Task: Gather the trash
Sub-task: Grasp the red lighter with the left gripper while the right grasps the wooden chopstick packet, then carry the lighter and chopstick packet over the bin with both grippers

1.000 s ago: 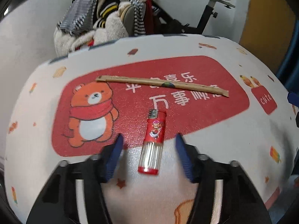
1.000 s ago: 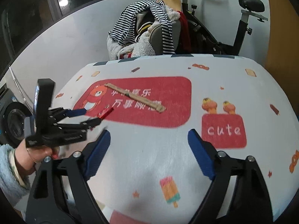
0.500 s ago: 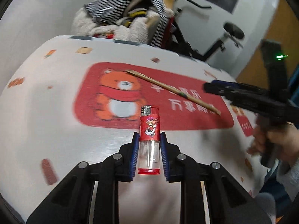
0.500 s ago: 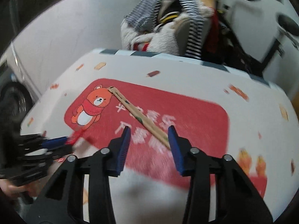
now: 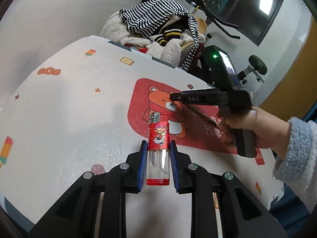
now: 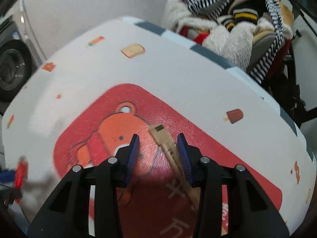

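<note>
Left gripper [image 5: 158, 162]: clamped on lighter [image 5: 158, 148] by clear tank, lifted for binning.
Right gripper [image 6: 158, 154]: jaws just narrowed, apart, straddling chopstick sleeve [image 6: 168, 148] on mat [image 6: 198, 134], sleeve by 3 o'clock pad.

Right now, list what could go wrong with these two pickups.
1. The left tongs grip the lighter only by its clear lower half; it may pivot or slip.
2. The chopstick sleeve lies off-centre against one pad of the right tongs, whose jaws have just been closing, so it may skid aside.
</note>
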Available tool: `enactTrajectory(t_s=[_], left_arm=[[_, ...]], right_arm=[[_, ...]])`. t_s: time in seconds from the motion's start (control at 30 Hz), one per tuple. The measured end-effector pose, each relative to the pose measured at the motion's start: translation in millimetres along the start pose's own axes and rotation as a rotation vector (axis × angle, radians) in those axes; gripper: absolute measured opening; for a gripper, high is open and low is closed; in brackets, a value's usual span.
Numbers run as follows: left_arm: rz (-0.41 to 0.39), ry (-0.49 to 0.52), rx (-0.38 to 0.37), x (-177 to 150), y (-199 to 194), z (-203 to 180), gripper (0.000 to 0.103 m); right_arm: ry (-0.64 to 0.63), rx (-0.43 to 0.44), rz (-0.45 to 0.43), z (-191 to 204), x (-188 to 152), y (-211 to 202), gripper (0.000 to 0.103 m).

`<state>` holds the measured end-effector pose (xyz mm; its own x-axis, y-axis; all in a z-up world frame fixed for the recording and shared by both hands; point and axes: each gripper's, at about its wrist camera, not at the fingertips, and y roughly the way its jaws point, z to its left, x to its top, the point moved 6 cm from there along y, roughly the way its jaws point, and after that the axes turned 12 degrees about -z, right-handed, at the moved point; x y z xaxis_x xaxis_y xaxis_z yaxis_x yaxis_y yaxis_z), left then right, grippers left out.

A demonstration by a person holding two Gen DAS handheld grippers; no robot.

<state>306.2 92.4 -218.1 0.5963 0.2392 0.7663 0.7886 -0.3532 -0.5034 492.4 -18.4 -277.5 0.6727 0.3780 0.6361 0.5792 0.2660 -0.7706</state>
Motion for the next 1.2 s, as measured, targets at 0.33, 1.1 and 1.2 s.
enactTrajectory(t_s=[0.33,1.1,1.2], left_arm=[[-0.026,-0.012,-0.046,1.0,-15.9,-24.6,0.022],[-0.034,0.152,-0.132,-50.6,-144.5,-148.7,0.022],[-0.029,0.164,-0.136,-65.7,-161.7,-154.2,0.022]], right_arm=[[0.11,0.037,-0.142,-15.0,0.6,-79.2,0.011],[0.498,0.155,-0.667,-35.6,-139.4,-398.3,0.011],[0.501,0.174,-0.661,-17.8,-165.7,-410.4,0.011]])
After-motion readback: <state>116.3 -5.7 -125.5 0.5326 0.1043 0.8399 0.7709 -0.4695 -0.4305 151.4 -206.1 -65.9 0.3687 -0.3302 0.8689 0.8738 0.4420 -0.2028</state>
